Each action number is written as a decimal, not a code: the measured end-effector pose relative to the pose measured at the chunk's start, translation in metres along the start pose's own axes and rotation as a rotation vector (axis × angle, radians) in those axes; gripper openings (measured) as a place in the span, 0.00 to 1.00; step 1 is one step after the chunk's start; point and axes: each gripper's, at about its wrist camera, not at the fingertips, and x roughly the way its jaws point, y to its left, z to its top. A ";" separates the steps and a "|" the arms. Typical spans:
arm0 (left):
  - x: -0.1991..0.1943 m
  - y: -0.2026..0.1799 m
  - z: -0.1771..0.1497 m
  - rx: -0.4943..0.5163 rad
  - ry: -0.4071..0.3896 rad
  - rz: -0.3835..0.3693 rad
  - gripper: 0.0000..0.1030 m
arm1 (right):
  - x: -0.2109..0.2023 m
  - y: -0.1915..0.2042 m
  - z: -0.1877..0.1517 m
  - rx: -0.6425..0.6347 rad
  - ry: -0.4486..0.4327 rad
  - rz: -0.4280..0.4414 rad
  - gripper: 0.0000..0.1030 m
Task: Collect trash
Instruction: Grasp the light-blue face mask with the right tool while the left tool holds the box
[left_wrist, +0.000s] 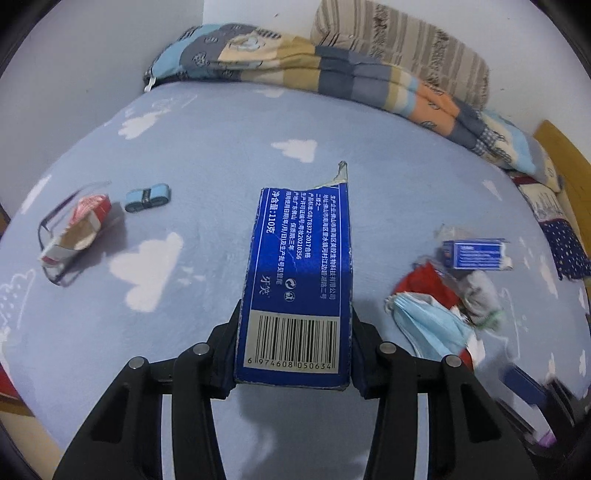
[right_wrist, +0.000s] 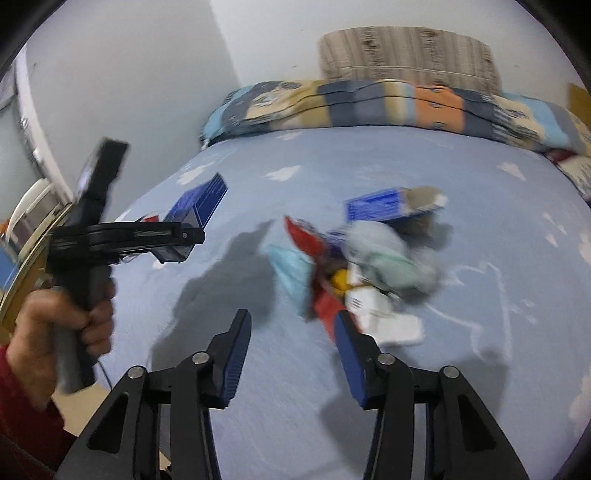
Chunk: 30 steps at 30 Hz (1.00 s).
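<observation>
Scuffed glossy cardboard box (left_wrist: 295, 280), matt black plastic claw (left_wrist: 293, 354), soft fleece bedsheet (left_wrist: 207, 155).

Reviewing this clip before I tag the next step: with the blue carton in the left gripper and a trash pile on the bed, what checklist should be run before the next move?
1. Left gripper shut on blue carton: ok.
2. Carton lifted off the bed sheet: ok, per right wrist view.
3. Right gripper open, holding nothing: ok.
4. Trash pile located: ok, ahead of the right gripper.
5. Red and white carton collected: not ok, it lies apart on the sheet.
6. Trash bin or bag in view: cannot tell.
</observation>
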 end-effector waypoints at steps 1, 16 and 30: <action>-0.003 -0.001 -0.001 0.011 -0.004 0.001 0.44 | 0.009 0.005 0.005 -0.024 0.007 0.009 0.46; -0.017 0.001 -0.008 0.038 -0.042 0.042 0.44 | 0.060 0.009 0.016 -0.119 0.007 -0.090 0.06; -0.085 -0.079 -0.081 0.222 -0.108 0.018 0.44 | -0.062 -0.010 -0.009 0.099 -0.103 -0.063 0.06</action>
